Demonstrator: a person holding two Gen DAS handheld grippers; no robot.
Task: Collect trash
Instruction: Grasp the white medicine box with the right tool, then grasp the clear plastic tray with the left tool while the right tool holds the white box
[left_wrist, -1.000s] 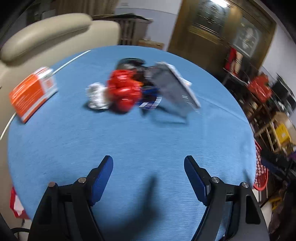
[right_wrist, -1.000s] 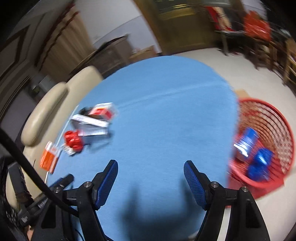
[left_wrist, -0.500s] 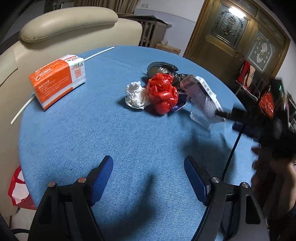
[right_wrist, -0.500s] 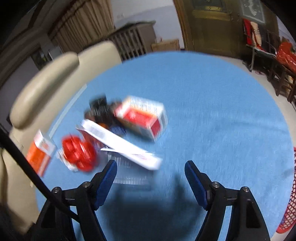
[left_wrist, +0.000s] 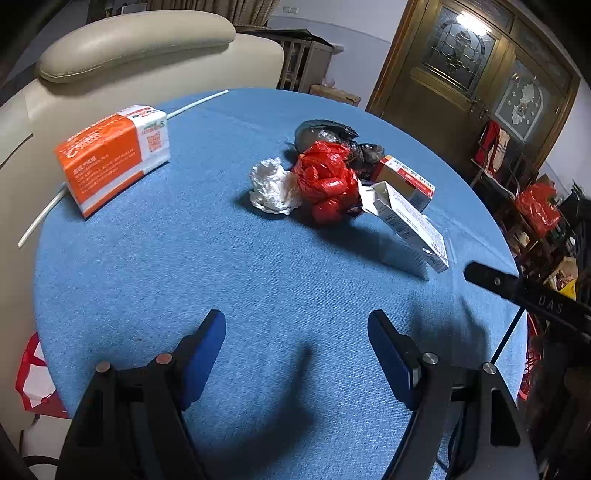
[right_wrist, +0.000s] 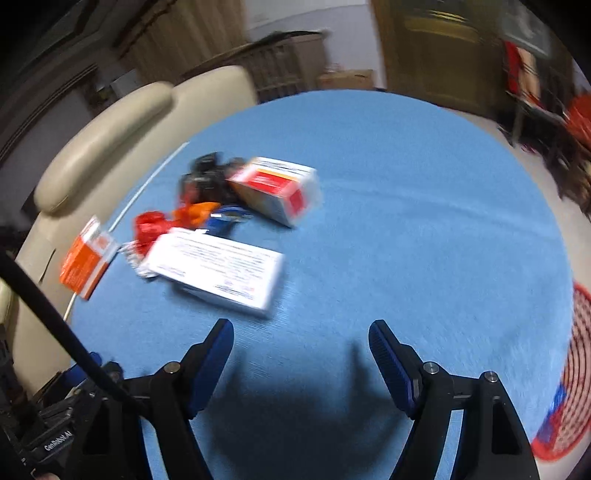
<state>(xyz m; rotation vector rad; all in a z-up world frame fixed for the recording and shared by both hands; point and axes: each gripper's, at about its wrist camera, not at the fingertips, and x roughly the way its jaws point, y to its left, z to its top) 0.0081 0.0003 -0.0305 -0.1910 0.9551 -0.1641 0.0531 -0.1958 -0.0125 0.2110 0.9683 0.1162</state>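
Right now both of my grippers hang over the near edge of the round table (left_wrist: 155, 280) with nothing in them. My right gripper (right_wrist: 301, 354) has its jaws spread wide, touching nothing, and the long white carton (right_wrist: 218, 267) lies just beyond its left finger. My left gripper (left_wrist: 295, 343) is spread just as wide and also empty.

I judge that the step in hand is taking that carton with the right. To do it well I would come down square across its narrow width, not along its length, and close gently, since one end flap looks open and the card may crush or slip.

Beyond the carton, toward the table's middle, the trash sits bunched: a red crumpled bag (left_wrist: 327, 181), a white paper wad (left_wrist: 271, 186) touching it, a dark bag (left_wrist: 325, 133) behind, and a red-and-white box (right_wrist: 275, 188). An orange box (left_wrist: 110, 151) stands apart at the left edge. The red basket (right_wrist: 576, 373) waits off the table's right edge.
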